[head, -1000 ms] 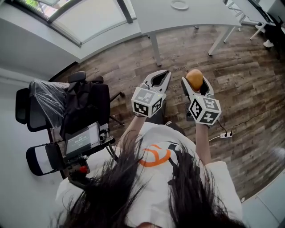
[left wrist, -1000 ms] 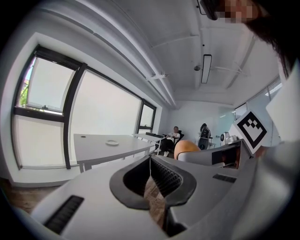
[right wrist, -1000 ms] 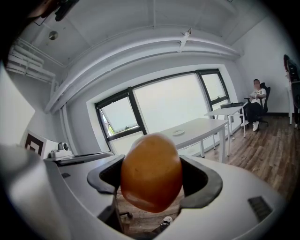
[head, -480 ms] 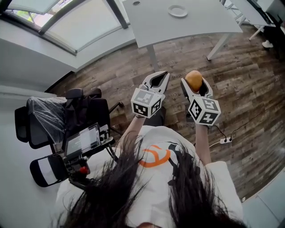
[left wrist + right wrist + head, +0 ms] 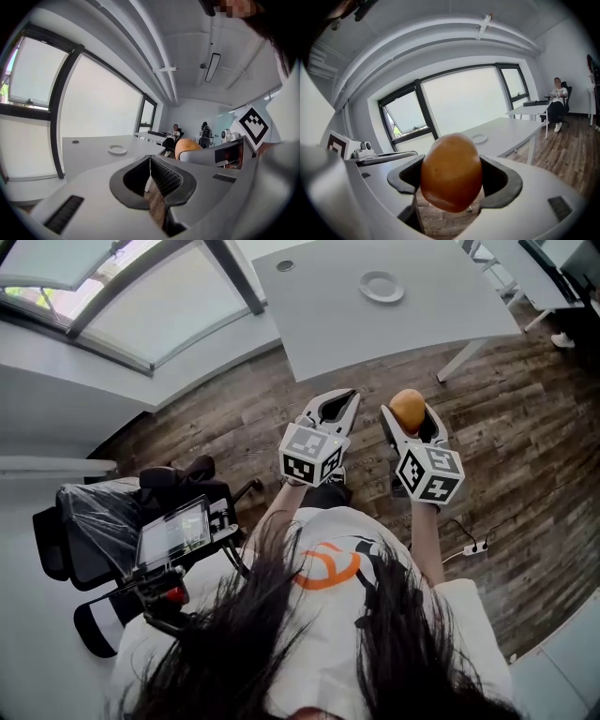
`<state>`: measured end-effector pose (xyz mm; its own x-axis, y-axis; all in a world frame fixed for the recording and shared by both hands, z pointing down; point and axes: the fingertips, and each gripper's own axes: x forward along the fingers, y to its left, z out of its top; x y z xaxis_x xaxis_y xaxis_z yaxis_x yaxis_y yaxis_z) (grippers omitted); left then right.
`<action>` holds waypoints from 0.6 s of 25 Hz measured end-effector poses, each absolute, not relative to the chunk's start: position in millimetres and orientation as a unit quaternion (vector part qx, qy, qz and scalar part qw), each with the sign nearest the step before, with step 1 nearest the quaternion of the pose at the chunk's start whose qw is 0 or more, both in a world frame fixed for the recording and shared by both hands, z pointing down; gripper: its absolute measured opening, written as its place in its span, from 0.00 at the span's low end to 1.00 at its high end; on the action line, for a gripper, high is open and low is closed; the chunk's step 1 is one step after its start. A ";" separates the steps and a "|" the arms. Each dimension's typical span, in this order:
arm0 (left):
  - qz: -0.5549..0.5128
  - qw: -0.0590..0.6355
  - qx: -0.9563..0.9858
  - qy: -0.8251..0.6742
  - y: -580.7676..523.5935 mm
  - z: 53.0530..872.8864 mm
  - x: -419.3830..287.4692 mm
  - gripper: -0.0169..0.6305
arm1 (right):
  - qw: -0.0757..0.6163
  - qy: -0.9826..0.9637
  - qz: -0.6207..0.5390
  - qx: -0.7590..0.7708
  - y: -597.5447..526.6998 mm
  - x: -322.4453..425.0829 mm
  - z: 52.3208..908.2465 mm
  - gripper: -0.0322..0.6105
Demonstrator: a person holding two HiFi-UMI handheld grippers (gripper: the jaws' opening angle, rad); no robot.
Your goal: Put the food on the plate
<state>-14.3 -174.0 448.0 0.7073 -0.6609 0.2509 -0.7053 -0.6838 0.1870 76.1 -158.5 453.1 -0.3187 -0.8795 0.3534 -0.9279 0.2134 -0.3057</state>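
Right gripper [image 5: 411,418] leads in the head view, pinching an orange-brown, egg-shaped piece of food [image 5: 408,407] above the wooden floor [image 5: 525,427]. The white plate [image 5: 382,287] is well apart from it, on the grey table [image 5: 412,324] ahead. Left gripper [image 5: 343,401] sits just beside the right one, carrying nothing. My worry is the carry — the food is rounded and looks smooth, so a jolt or a slackened squeeze could let it roll out onto the floor before I reach the table.

From the left gripper view, its jaws are pressed together at the tips with nothing between them, and the plate [image 5: 116,149] lies ahead on the tabletop.

From the right gripper view, the jaws are spread to the food's width and clamped on its two sides — the food [image 5: 451,172] bulges above and below the pads, and the plate [image 5: 478,138] shows just past its top.
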 end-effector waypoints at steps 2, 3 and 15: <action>0.084 0.136 0.916 -0.368 -194.0 449.9 -16.8 0.04 | 0.052 -0.775 0.235 0.584 -177.5 72.1 454.5 0.62; 0.084 0.136 0.917 -0.366 -202.6 450.8 -18.5 0.04 | 0.052 -0.774 0.236 0.586 -185.7 69.8 455.1 0.62; 0.086 0.149 0.924 -0.343 -263.6 462.7 -17.7 0.04 | 0.059 -0.757 0.238 0.606 -239.5 72.6 458.2 0.62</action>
